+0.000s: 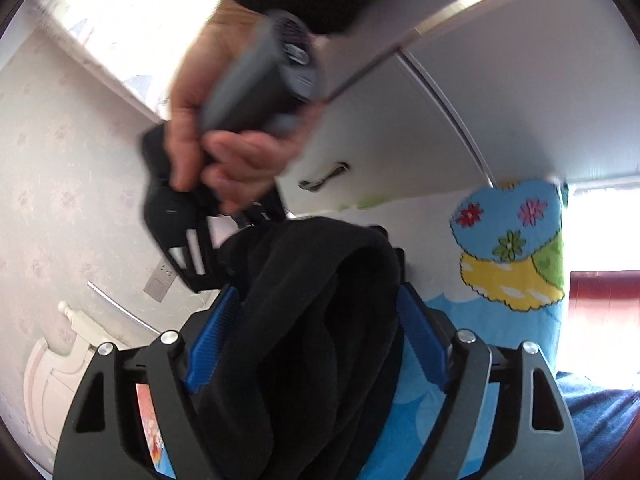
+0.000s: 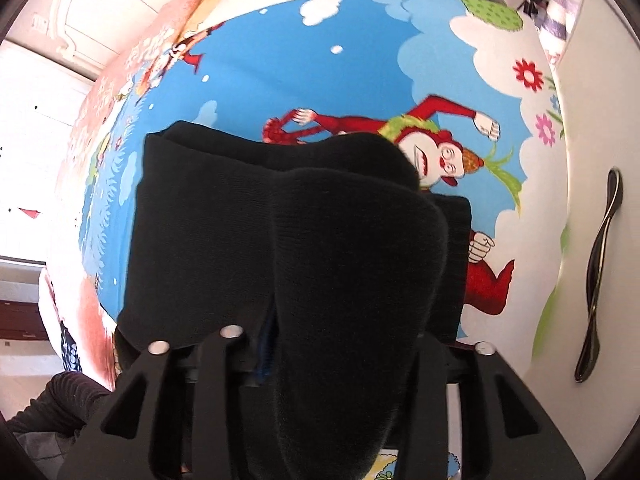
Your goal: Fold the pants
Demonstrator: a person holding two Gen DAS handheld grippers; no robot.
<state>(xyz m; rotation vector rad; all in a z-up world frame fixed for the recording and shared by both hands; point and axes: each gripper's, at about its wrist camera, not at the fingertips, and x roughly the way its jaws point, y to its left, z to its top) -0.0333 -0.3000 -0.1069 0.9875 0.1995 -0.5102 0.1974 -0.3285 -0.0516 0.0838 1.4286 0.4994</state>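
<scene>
The pants (image 1: pixel 316 320) are black, thick and soft. In the left wrist view a bunched fold of them fills the gap between my left gripper's (image 1: pixel 320 344) blue pads (image 1: pixel 212 344), which press on the cloth from both sides. Beyond it a hand holds the right gripper (image 1: pixel 188 236), blurred. In the right wrist view the pants (image 2: pixel 304 248) hang folded over my right gripper (image 2: pixel 320 340) and hide its fingers; the cloth sits between the jaws. The pants are lifted above a cartoon-print bed sheet (image 2: pixel 280 60).
The bed sheet (image 1: pixel 508 248) is blue with flowers and a red cartoon figure (image 2: pixel 424 152). A white wardrobe door with a dark handle (image 2: pixel 600 272) stands at the right. A pink pillow (image 2: pixel 152 48) lies at the bed's far end. A white headboard (image 1: pixel 52 376) shows lower left.
</scene>
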